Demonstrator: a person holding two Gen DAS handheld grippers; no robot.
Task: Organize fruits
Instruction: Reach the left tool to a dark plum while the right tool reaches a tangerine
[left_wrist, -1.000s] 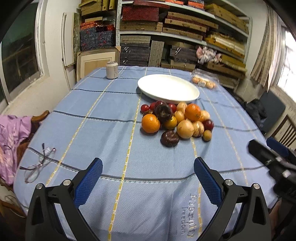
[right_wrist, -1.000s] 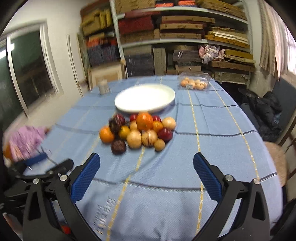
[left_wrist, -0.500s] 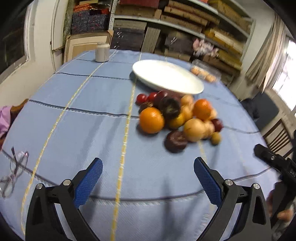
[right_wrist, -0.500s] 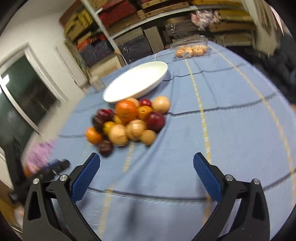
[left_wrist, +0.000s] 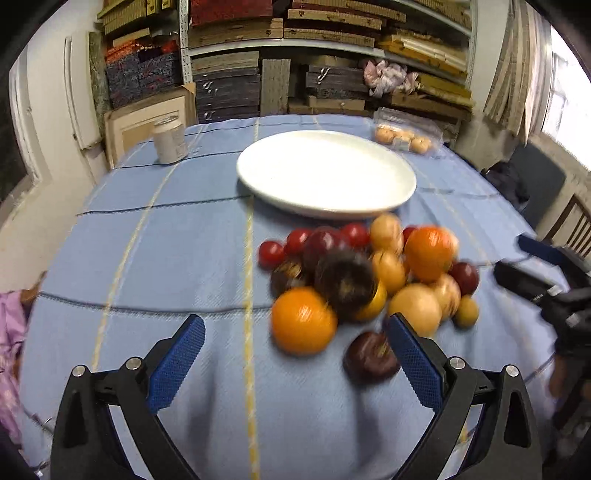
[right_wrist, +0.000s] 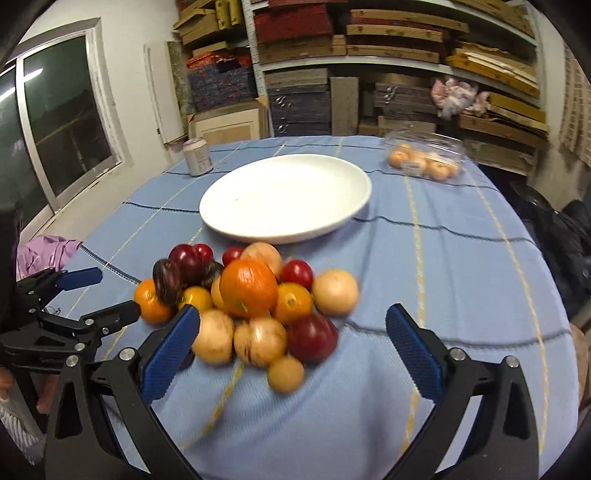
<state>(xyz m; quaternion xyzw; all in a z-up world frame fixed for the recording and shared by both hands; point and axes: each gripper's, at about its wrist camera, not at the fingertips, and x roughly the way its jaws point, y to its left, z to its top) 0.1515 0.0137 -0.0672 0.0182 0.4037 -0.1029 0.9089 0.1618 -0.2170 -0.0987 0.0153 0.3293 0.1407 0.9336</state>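
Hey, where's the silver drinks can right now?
The silver drinks can stands upright at the table's far left corner, left of the large white plate, apart from it and the fruit pile.

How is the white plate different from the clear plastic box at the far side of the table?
The white plate is opaque, round, shallow and holds nothing; the clear plastic box is transparent, angular and holds several small orange fruits. The plate lies next to the fruit pile; the box sits farther back, to the right. Both rest on the blue tablecloth.

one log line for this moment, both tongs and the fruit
left tongs: open, empty, near orange | right tongs: open, empty, at fruit pile | plate: no fruit
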